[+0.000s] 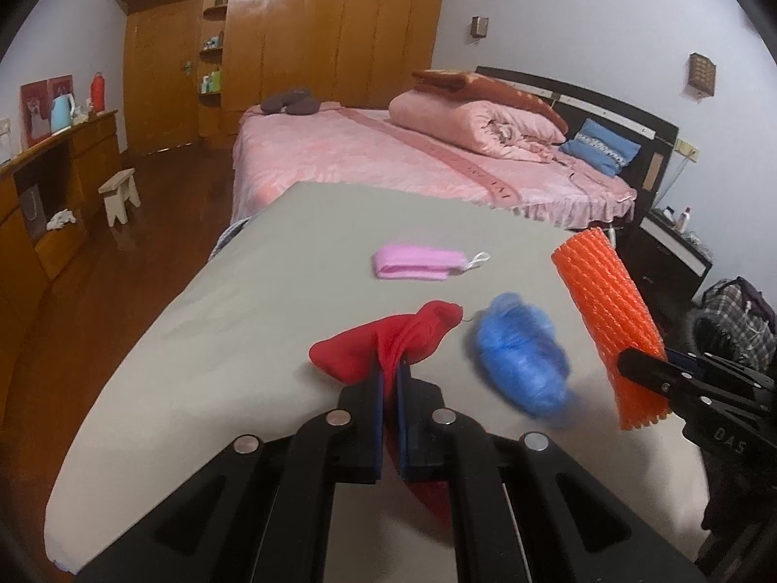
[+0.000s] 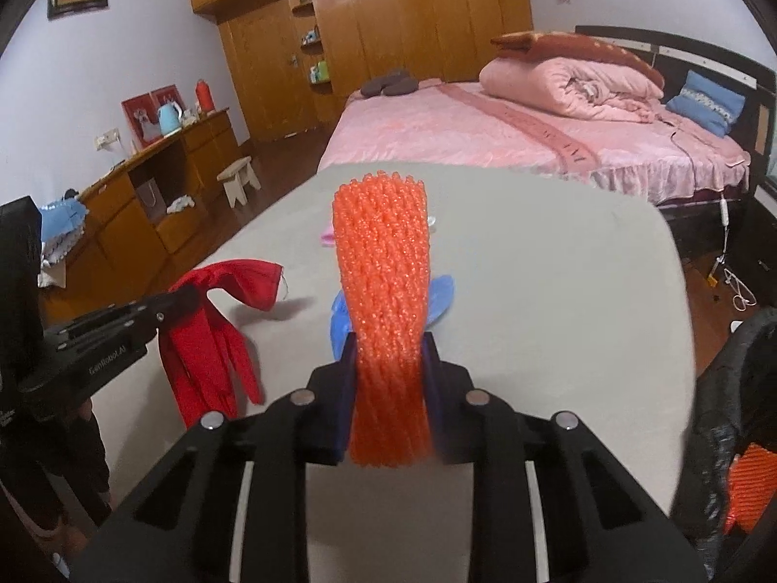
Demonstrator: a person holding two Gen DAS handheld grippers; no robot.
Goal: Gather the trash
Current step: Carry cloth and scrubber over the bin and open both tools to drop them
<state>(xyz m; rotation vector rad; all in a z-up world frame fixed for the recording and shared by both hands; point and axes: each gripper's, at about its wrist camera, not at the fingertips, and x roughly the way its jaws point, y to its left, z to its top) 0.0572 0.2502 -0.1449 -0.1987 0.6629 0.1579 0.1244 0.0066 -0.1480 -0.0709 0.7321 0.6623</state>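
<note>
Clamping a red cloth [image 1: 388,340] between its closed jaws, the left gripper [image 1: 390,379] holds the fabric bunched just above the grey worktop [image 1: 194,340], with part of it hanging down off the near edge. The right gripper [image 2: 388,364] has its jaws pressed onto the lower end of an orange foam net sleeve [image 2: 383,291], which stands up and away from the worktop. A crumpled blue plastic piece [image 1: 524,354] lies on the worktop between the two grippers, and a folded pink cloth [image 1: 417,265] lies farther back near the middle. Behind the worktop stands a pink bed [image 1: 388,155].
</note>
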